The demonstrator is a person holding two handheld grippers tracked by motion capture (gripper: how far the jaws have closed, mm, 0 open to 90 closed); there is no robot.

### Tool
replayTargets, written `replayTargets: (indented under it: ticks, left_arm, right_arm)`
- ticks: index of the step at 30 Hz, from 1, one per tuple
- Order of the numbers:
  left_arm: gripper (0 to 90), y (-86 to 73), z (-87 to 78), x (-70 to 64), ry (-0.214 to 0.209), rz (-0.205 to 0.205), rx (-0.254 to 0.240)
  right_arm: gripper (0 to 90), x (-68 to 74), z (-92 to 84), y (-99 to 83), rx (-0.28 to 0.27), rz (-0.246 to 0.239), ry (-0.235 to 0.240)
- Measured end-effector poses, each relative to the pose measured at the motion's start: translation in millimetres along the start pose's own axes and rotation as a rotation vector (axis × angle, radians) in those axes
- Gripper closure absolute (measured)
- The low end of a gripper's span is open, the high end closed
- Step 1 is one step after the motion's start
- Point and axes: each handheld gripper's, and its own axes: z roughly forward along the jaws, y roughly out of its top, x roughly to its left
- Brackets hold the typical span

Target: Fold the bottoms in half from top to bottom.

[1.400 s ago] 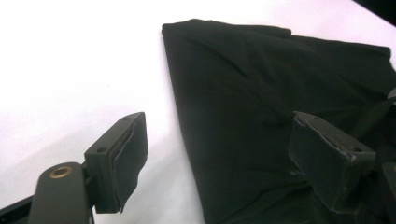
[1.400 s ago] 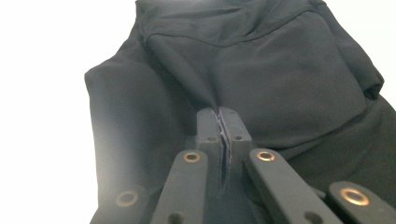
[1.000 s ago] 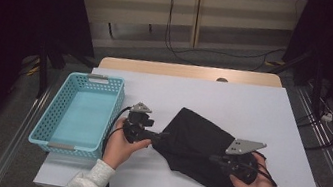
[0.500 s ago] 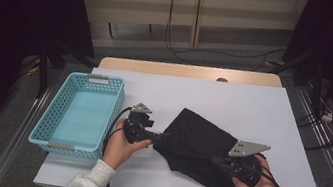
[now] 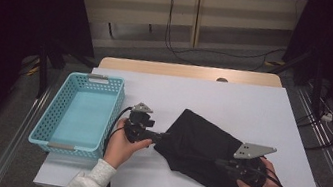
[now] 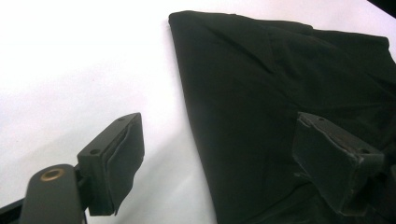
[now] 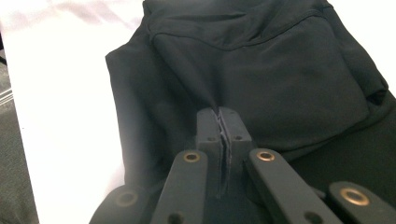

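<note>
Hand-held gripper, left [image 5: 164, 136], high view: jaws spread wide at the near-left corner of the black cloth [image 5: 209, 148], nothing clamped. Right hand-held gripper [image 5: 218, 161] lies over the cloth's near edge, jaws together. Cloth sits folded and diamond-wise between the two, on the white surface [image 5: 234, 101]. Blue basket [image 5: 81, 113] stands on the far side of the left hand-held gripper from the cloth, apart from it, nothing seen inside. Beyond the surface: a wooden edge, a pale wall with cables, dark floor with rails on either side.

Left gripper view: left hand-held gripper [image 6: 243, 154] straddles the cloth's edge, one pad over bare surface, the other over the fabric [image 6: 280, 93]. Pads are not pressing. Edge here looks like a thick folded stack.

Right gripper view: right hand-held gripper [image 7: 219, 116] is pinched shut, a thin fold of cloth [image 7: 261, 65] seemingly rising into the tips. Seams and a panel suggest a garment; type cannot be told.

Judgement: light, soft, limp; it will sag and unfold when lifted, no breakage risk. Matte weave should not slip from the pads. Best hold is a corner or a seamed edge, taking all layers. Smooth surface gives little drag, so the cloth may slide when pulled.
</note>
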Motion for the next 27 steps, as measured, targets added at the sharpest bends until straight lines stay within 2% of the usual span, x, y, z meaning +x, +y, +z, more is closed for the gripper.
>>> replayTargets:
  ticks: [18,22,27]
  left_arm:
    - [17.4,3.0,5.8,0.5,-0.007,-0.003,0.006]
    - [17.6,3.8,6.8,-0.2,-0.017,0.011,0.014]
    - [17.5,5.8,6.3,-1.1,-0.016,0.007,0.003]
  right_arm:
    - [88.7,0.3,-14.1,-10.0,0.002,0.019,-0.019]
    - [88.5,1.0,-16.0,-11.7,0.002,0.023,-0.021]
    - [88.3,2.5,-16.0,-13.7,0.008,0.024,-0.023]
